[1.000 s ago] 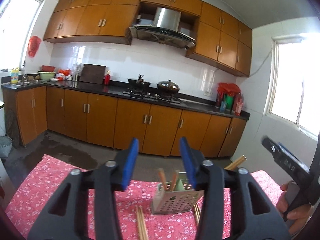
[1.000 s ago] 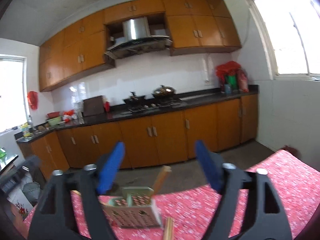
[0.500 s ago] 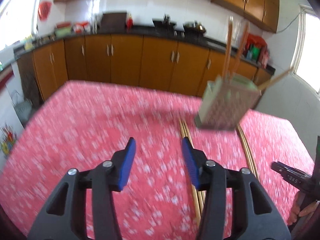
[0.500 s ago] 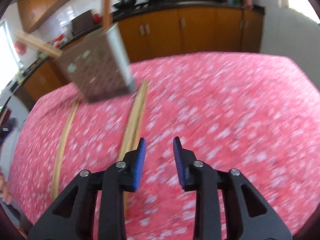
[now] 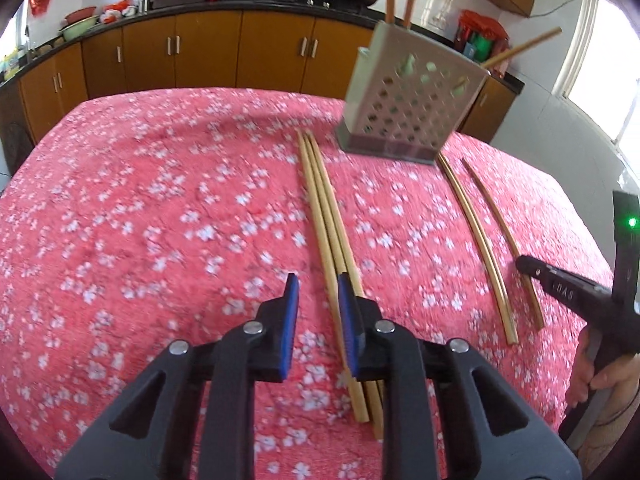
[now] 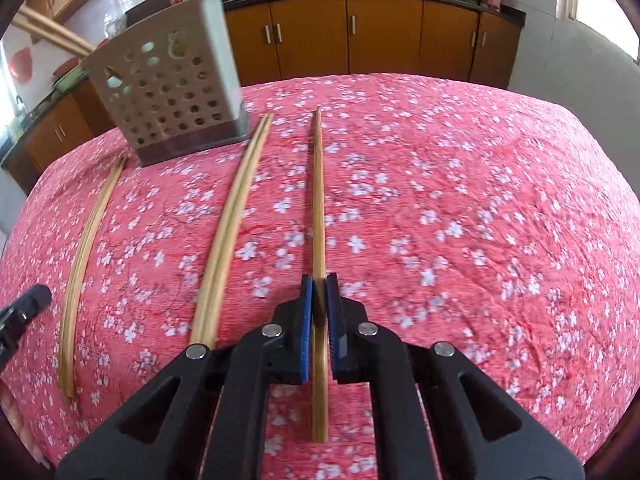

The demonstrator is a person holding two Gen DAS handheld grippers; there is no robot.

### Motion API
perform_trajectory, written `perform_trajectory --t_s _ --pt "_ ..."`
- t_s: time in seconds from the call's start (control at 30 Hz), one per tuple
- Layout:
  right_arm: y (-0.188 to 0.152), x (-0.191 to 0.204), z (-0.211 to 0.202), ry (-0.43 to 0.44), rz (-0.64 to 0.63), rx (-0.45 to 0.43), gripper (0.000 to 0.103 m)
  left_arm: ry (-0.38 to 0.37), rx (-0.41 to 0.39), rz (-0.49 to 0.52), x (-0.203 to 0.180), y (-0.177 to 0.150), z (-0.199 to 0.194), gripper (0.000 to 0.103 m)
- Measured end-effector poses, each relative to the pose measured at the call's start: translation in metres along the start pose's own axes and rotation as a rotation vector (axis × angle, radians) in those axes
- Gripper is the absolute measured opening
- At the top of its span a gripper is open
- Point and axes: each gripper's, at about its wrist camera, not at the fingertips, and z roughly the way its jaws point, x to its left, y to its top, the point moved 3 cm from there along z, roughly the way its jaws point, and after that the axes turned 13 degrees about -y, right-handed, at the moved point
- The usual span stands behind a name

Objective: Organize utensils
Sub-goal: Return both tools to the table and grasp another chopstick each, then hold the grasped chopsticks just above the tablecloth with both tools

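Pink floral tablecloth (image 6: 460, 208) under both tongs. My right gripper (image 6: 319, 300) pinches a single chopstick (image 6: 318, 200) lying on it; my left gripper (image 5: 318, 312) is parted, empty, beside a chopstick bundle (image 5: 324, 216). Farther: perforated utensil holder (image 6: 168, 92) already has a few sticks; most are still loose.
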Motion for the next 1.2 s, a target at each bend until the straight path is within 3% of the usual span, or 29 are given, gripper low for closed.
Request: perform_trajectory --t_s 0.4,0.5,0.77,0.9,1.2 --pt "-0.011 0.0 -0.006 0.006 -0.029 -0.018 0.008 0.077 0.058 0.085 -0.012 -0.009 0.016 0.016" --pt "-0.014 0.001 -0.008 0.016 -0.046 -0.032 0.008 0.102 0.057 0.095 -0.01 -0.005 0.019 0.01" --pt "0.004 -0.02 0.006 -0.023 0.001 -0.043 0.008 0.216 0.022 -0.036 0.058 0.022 0.011 0.01" --pt "0.012 -0.025 0.013 -0.03 0.019 -0.058 0.008 0.202 -0.005 -0.057 0.078 0.026 0.007 0.011" --pt "0.014 -0.022 0.016 -0.033 0.017 -0.071 0.008 0.168 -0.02 -0.08 0.081 0.025 0.005 0.011"
